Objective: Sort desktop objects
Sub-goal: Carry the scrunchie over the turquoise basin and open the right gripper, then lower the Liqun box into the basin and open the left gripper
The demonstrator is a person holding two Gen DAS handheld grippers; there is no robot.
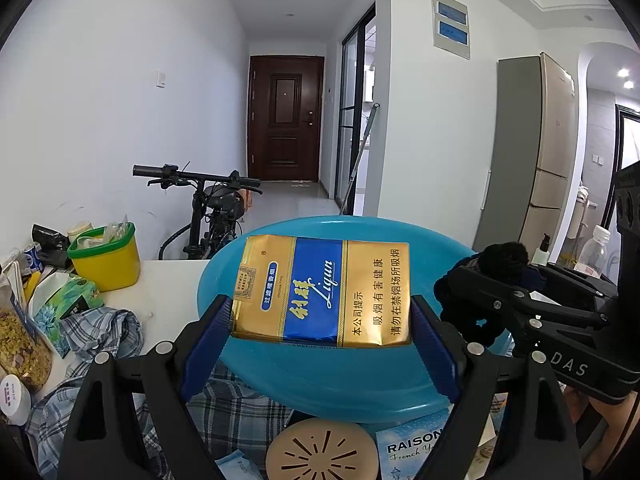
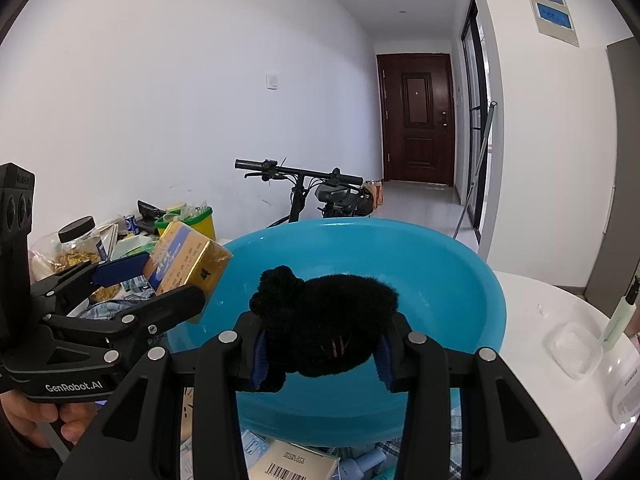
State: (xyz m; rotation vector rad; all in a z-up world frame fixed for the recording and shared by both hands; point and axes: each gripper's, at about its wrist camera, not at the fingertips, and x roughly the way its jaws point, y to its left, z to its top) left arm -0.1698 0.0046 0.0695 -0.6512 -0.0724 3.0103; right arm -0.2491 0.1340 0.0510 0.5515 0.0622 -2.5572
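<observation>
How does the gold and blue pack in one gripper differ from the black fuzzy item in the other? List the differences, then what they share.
The cigarette pack is a flat, printed, hard-edged box; the black fuzzy item is soft, plain and lumpy. The pack sits in the left gripper, the fuzzy item in the right gripper, whose jaws stand narrower. Both are held over the blue basin.

Gold-and-blue cigarette pack (image 1: pixel 322 292), black fuzzy hat (image 2: pixel 326 332), turquoise basin (image 2: pixel 452 280), plaid cloth (image 1: pixel 104 332).

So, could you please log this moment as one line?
left tool: shut on gold-and-blue cigarette pack | right tool: shut on black fuzzy fabric item | both above round blue plastic basin
</observation>
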